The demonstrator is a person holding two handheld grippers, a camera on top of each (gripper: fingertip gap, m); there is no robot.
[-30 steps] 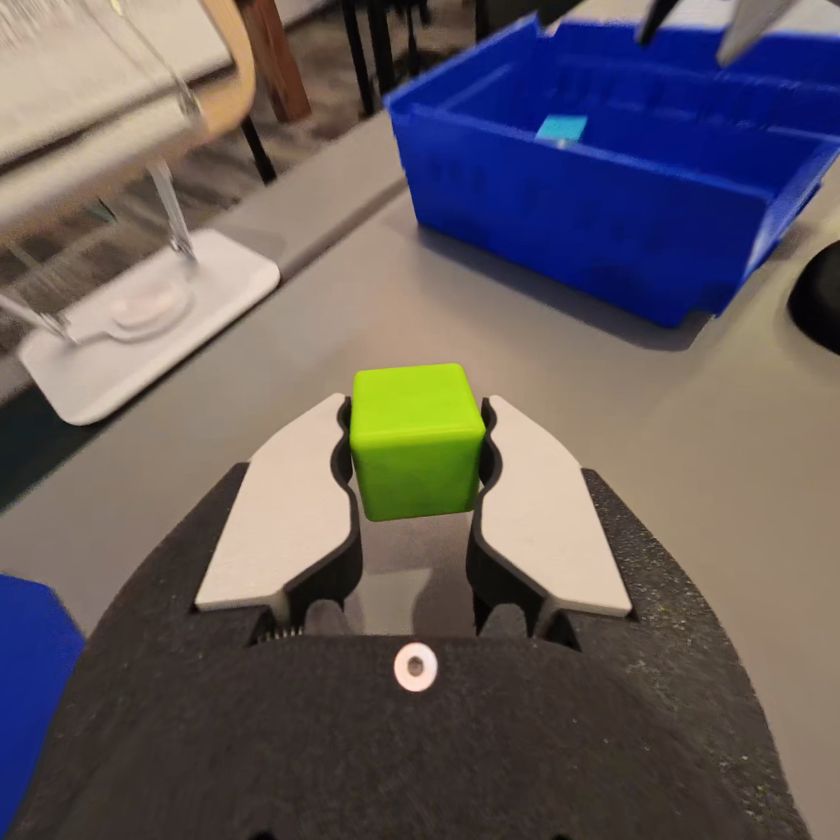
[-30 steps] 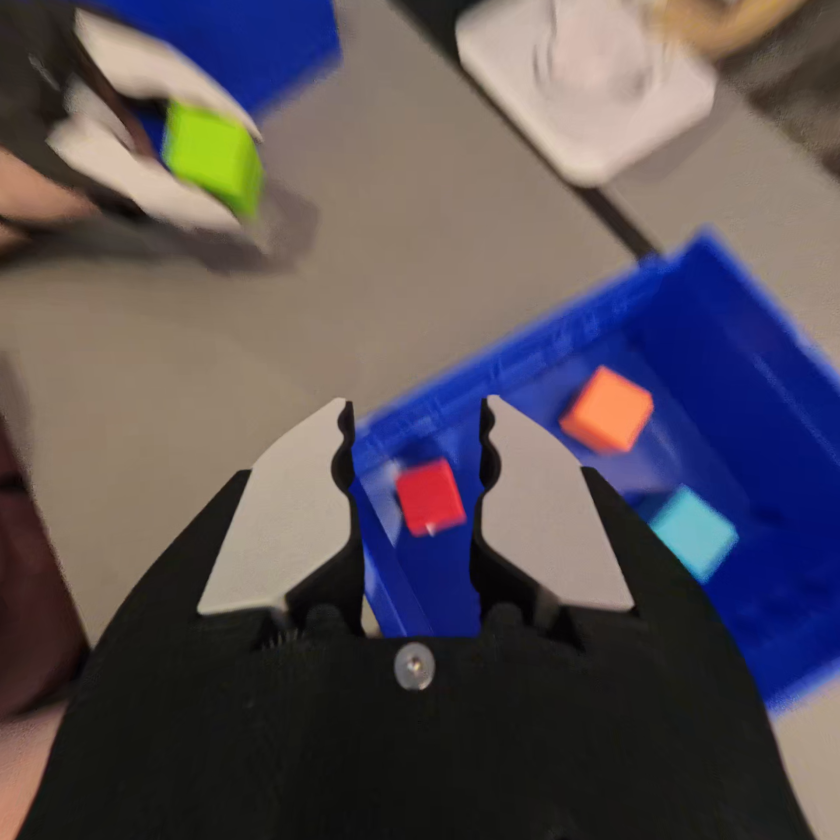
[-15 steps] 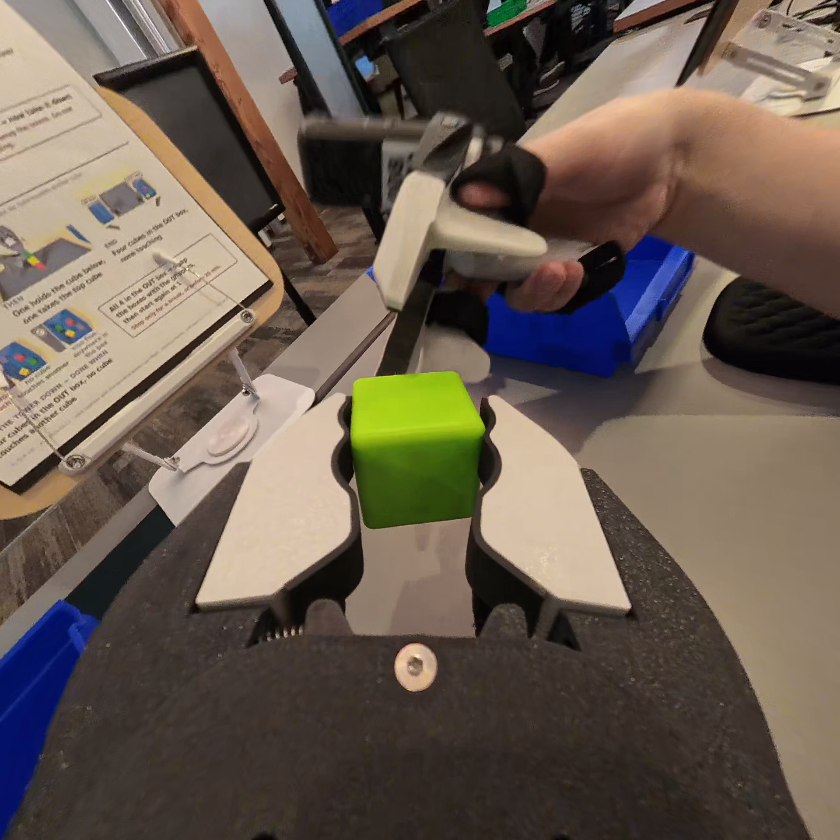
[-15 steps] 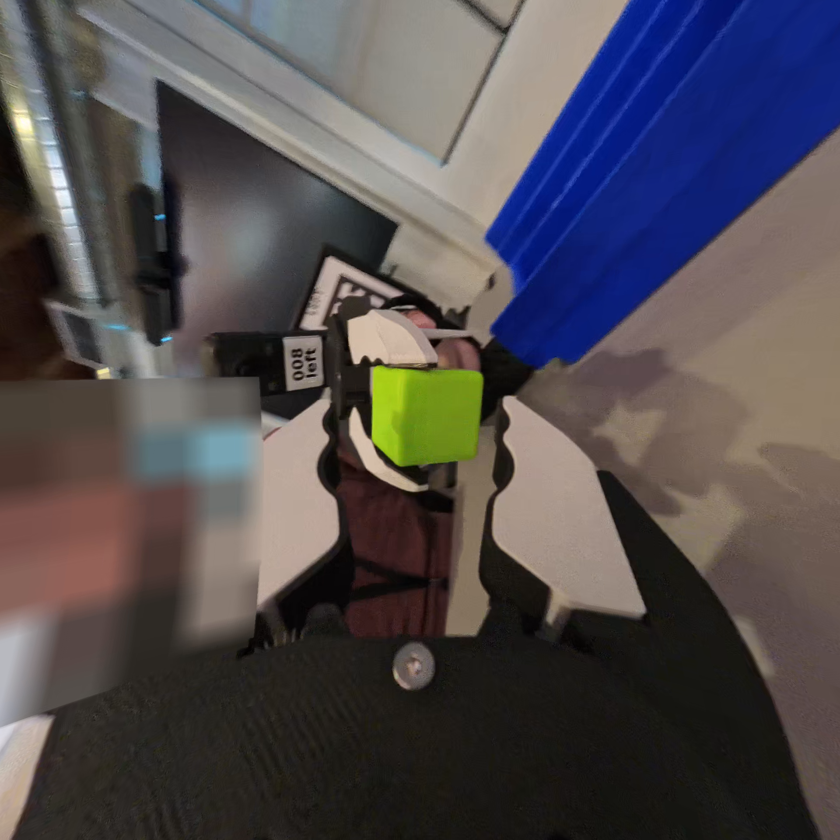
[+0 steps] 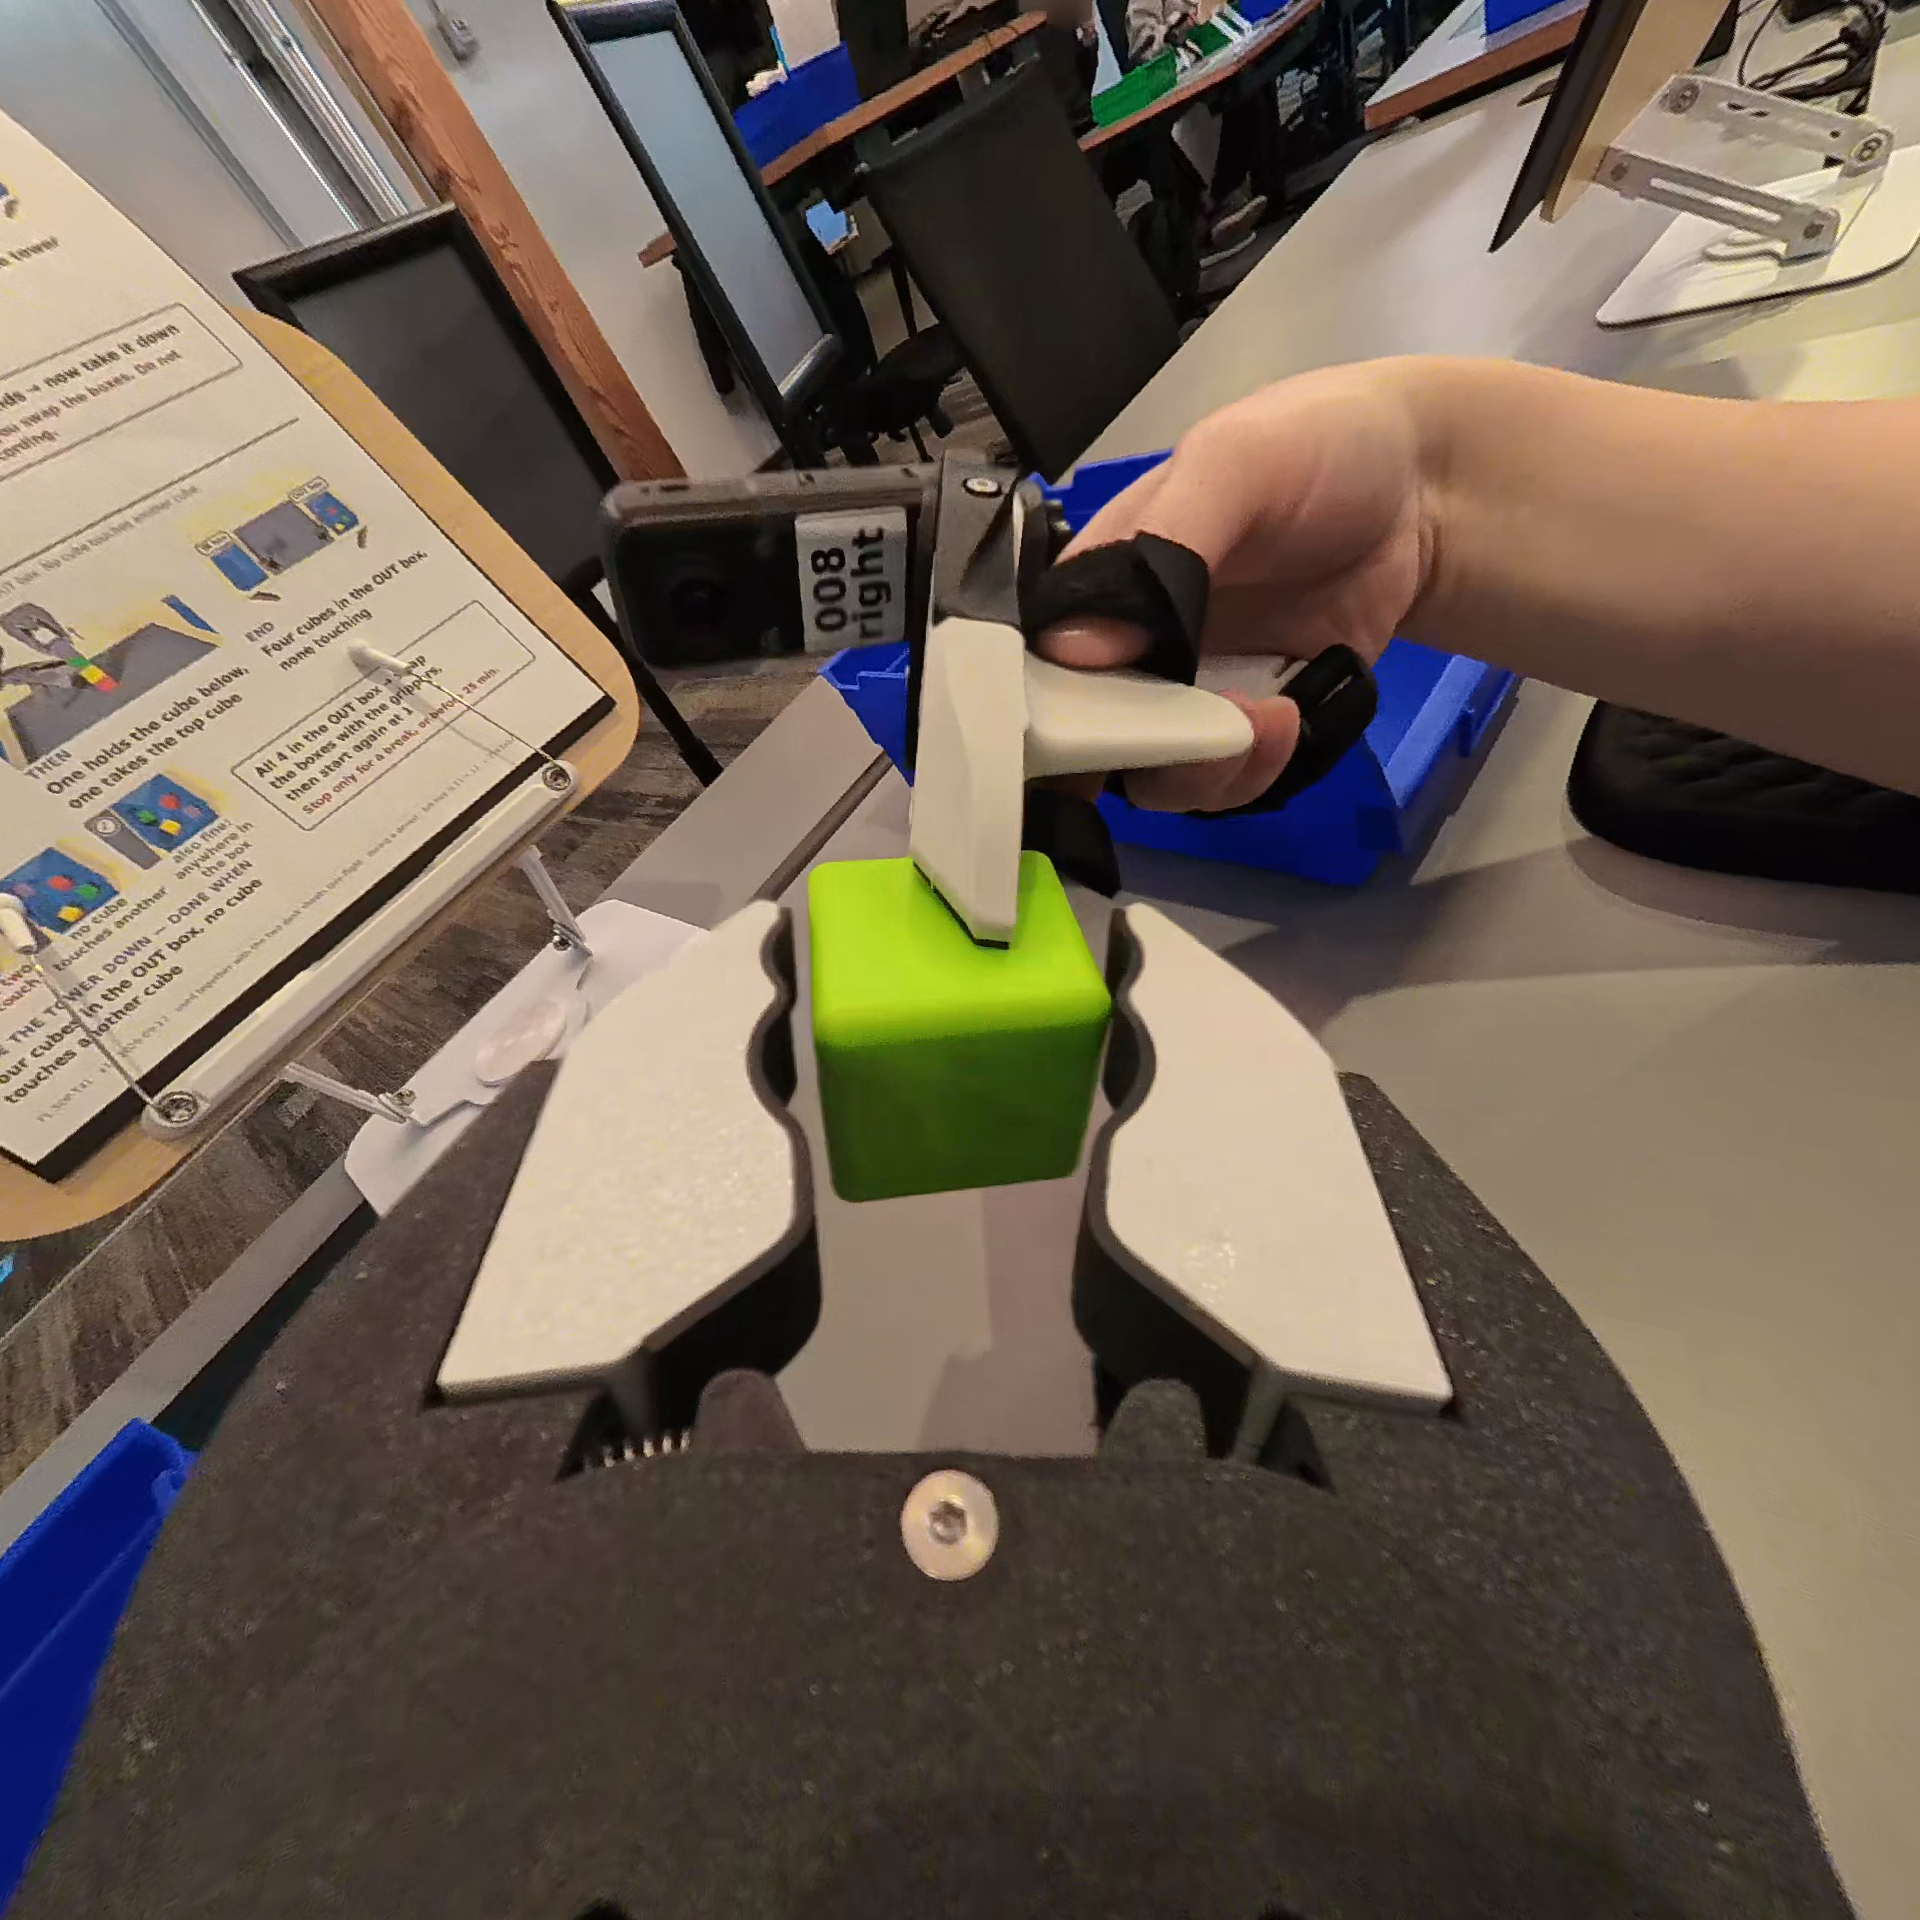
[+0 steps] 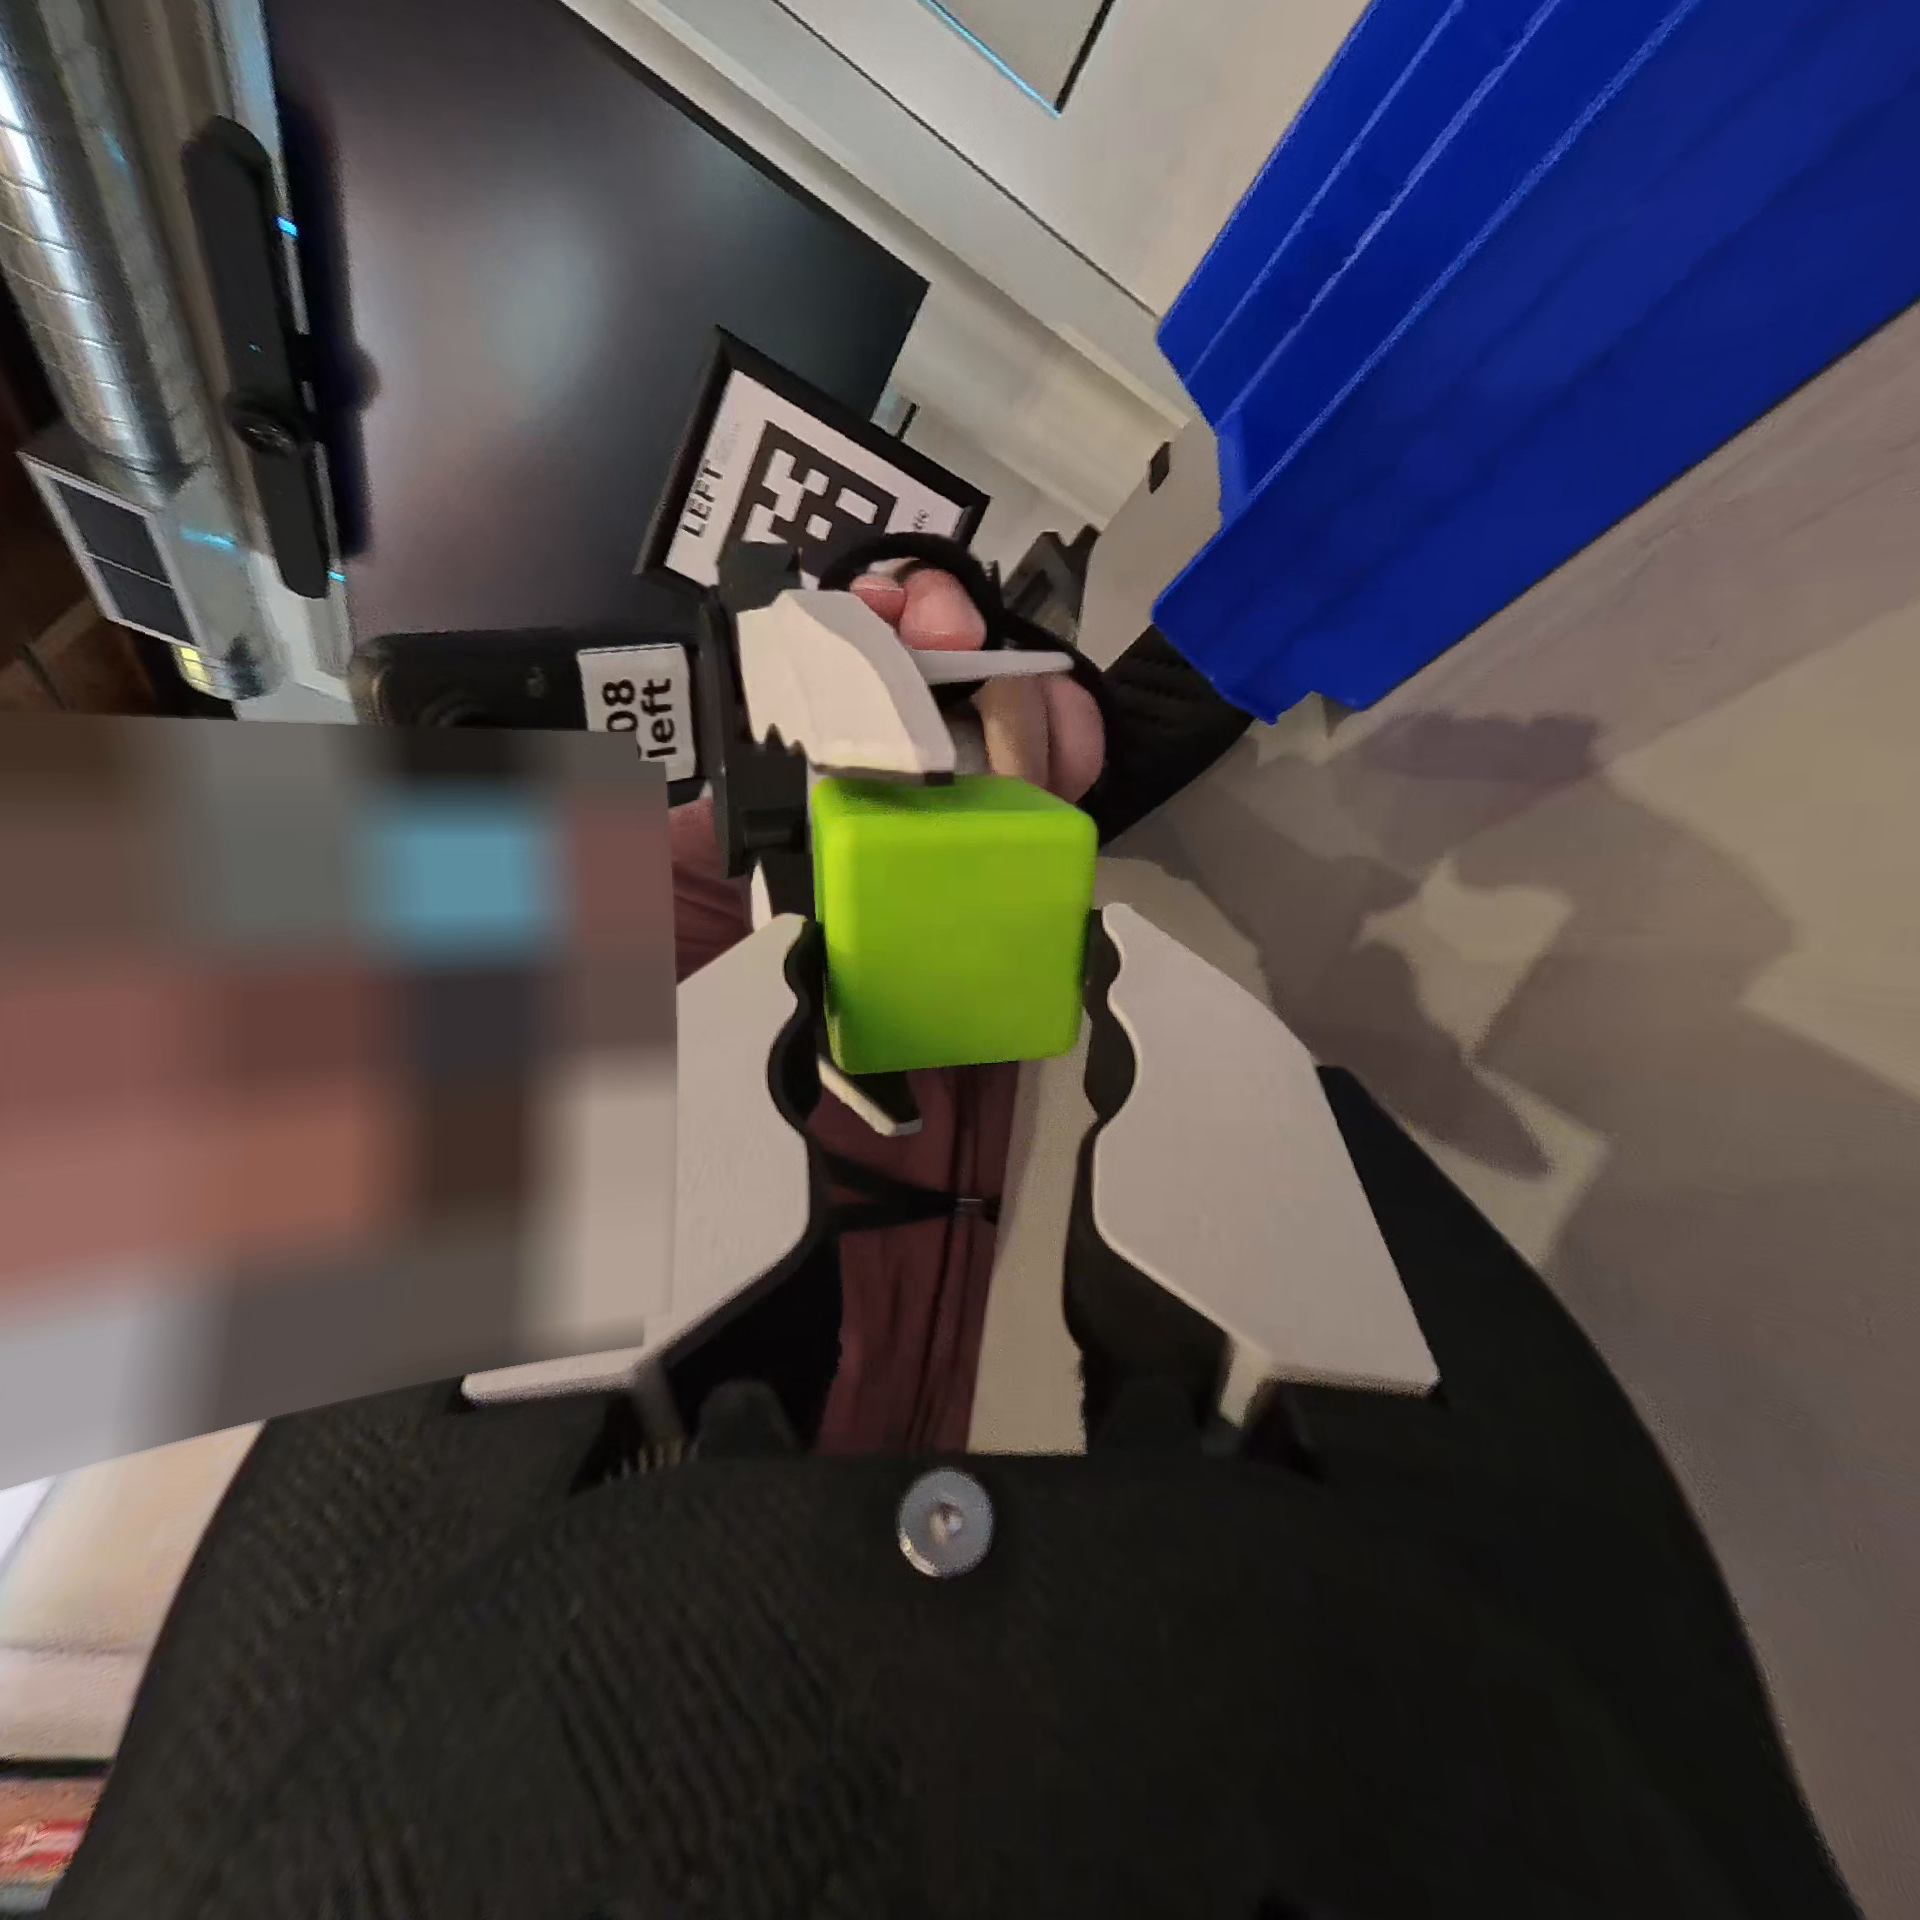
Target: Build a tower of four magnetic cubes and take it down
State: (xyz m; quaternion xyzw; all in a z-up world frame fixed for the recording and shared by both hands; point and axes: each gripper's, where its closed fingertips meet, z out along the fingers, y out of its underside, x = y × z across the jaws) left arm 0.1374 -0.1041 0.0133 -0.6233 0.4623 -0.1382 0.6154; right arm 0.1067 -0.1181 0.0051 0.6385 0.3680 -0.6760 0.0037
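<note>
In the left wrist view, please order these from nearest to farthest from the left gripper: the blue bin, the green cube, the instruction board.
1. green cube, between the fingers of the left gripper.
2. instruction board, off to the left on its stand.
3. blue bin, ahead to the right, behind the person's hand.

The last two are a rough call.

Left wrist view close behind its own fingers, facing the green cube (image 5: pixel 951 1023) level across the grey table (image 5: pixel 1621 1195), right wrist view rolled sideways, equally close, facing that cube (image 6: pixel 951 935) from the opposite side, the 2 views sharing it
</note>
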